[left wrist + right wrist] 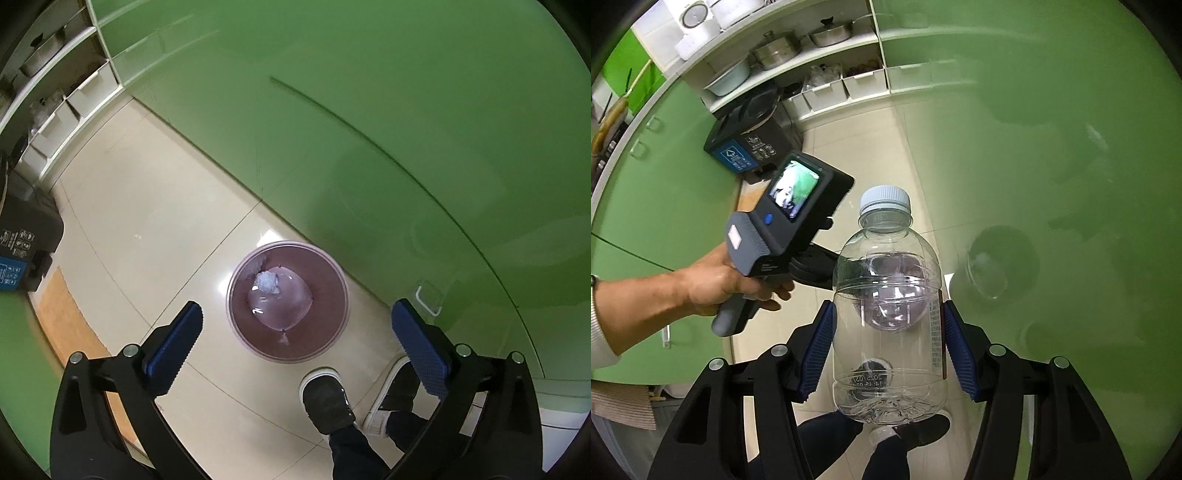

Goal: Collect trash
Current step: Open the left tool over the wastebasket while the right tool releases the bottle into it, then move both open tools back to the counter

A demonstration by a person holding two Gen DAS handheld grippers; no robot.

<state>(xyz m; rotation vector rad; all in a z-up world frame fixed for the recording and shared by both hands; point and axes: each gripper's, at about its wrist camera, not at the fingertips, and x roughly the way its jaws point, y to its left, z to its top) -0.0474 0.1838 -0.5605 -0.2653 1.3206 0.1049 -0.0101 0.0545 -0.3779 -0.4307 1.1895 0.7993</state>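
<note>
Right gripper (888, 347) jaws clamp clear bottle (888, 314), cap pointing forward; left gripper (295, 332) jaws wide, empty.

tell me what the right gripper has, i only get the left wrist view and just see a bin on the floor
Observer: The right gripper is clamped on a clear plastic bottle, pads on both sides of its body.
Operator: cap on or off
Observer: On. A white cap is screwed on, and the bottle looks empty.
Operator: is it anywhere near my bin
Observer: The purple-lined bin shows through the bottle's clear wall, so the bottle is roughly above it.
Operator: and my left gripper from there
Observer: The left hand holds its handle beside the bottle; your own view shows the left gripper open and empty.
</note>
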